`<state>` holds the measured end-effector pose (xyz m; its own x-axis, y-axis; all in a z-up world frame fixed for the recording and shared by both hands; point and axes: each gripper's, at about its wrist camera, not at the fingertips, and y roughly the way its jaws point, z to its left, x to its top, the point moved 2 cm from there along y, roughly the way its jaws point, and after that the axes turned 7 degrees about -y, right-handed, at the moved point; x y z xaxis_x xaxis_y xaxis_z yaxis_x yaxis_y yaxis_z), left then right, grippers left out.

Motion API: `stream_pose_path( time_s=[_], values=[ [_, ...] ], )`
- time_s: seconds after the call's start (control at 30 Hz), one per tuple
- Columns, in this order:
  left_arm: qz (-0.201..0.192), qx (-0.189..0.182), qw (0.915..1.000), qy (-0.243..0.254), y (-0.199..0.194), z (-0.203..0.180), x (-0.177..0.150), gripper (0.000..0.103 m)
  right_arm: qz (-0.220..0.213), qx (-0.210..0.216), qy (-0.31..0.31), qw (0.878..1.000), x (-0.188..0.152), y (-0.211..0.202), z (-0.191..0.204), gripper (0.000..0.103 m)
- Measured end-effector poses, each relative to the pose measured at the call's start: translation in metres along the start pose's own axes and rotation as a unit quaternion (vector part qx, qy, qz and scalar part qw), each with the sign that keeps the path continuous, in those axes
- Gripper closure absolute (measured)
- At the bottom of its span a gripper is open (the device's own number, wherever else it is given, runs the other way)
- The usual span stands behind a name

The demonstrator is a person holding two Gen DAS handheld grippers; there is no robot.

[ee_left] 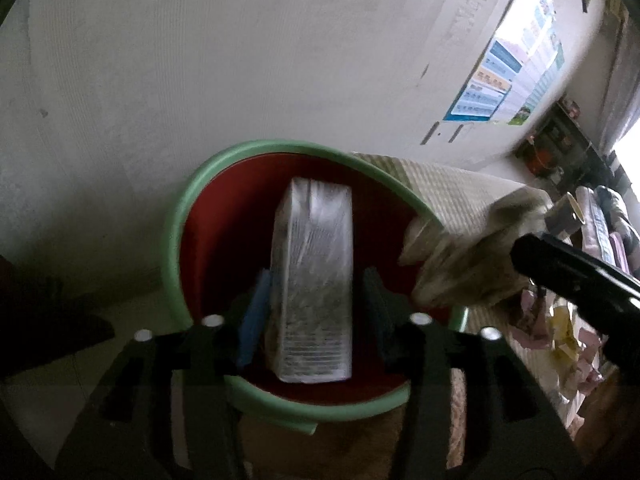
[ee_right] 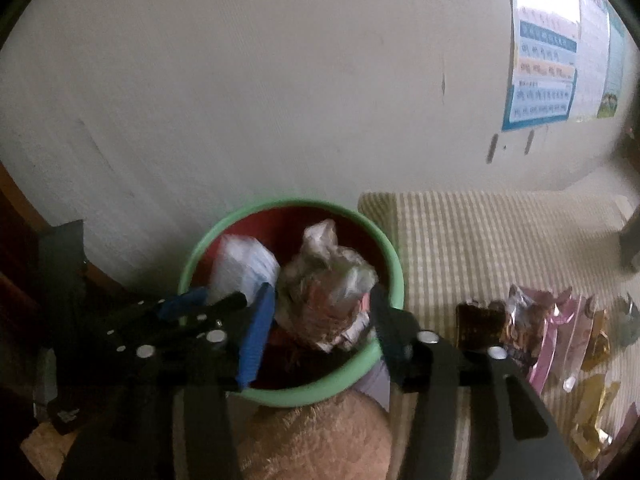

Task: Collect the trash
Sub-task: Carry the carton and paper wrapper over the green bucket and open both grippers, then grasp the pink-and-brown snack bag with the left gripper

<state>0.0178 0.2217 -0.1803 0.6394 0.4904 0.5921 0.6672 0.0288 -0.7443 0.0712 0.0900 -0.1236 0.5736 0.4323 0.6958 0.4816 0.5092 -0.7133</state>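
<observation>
A red bin with a green rim (ee_left: 176, 216) stands against the wall; it also shows in the right wrist view (ee_right: 394, 256). My left gripper (ee_left: 316, 300) is over the bin with a clear-wrapped white box (ee_left: 312, 280) between its pads; the right pad stands slightly off it. My right gripper (ee_right: 320, 312) holds a crumpled plastic wrapper (ee_right: 324, 284) over the bin; in the left wrist view the wrapper (ee_left: 460, 264) hangs at the bin's right edge. The box (ee_right: 244, 264) shows beside it.
A striped mat (ee_right: 480, 240) lies right of the bin, with several snack wrappers (ee_right: 560, 332) scattered on it. A tan plush object (ee_right: 312, 436) sits in front of the bin. Posters (ee_right: 544, 72) hang on the wall. Dark furniture (ee_right: 24, 280) is at left.
</observation>
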Motion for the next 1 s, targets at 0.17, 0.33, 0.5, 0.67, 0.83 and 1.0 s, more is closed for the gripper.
stream_pose_path(
  time_s=[0.17,0.33,0.5,0.67,0.83,1.0],
  values=[
    [-0.006,0.003,1.0,-0.001,-0.005,0.001,0.002,0.05,-0.007,0.003,0.009,1.0,-0.001,-0.006,-0.002,0.052],
    [-0.009,-0.003,0.9998,0.018,-0.011,-0.014,-0.001,0.05,-0.016,-0.006,0.032,0.999,-0.017,-0.031,-0.018,0.052],
    [-0.009,-0.016,0.9986,0.05,-0.018,-0.041,-0.007,0.05,-0.013,-0.037,0.065,0.997,-0.054,-0.07,-0.053,0.052],
    [0.0,-0.039,0.9946,0.096,-0.021,-0.083,-0.021,0.05,-0.005,-0.103,0.116,0.988,-0.114,-0.112,-0.101,0.051],
    [0.039,-0.084,0.9868,0.133,-0.011,-0.132,-0.044,0.05,-0.002,-0.155,0.201,0.967,-0.175,-0.143,-0.149,0.051],
    [0.062,-0.096,0.9811,0.156,0.009,-0.173,-0.056,0.049,-0.027,-0.157,0.239,0.958,-0.192,-0.162,-0.17,0.051]
  ],
)
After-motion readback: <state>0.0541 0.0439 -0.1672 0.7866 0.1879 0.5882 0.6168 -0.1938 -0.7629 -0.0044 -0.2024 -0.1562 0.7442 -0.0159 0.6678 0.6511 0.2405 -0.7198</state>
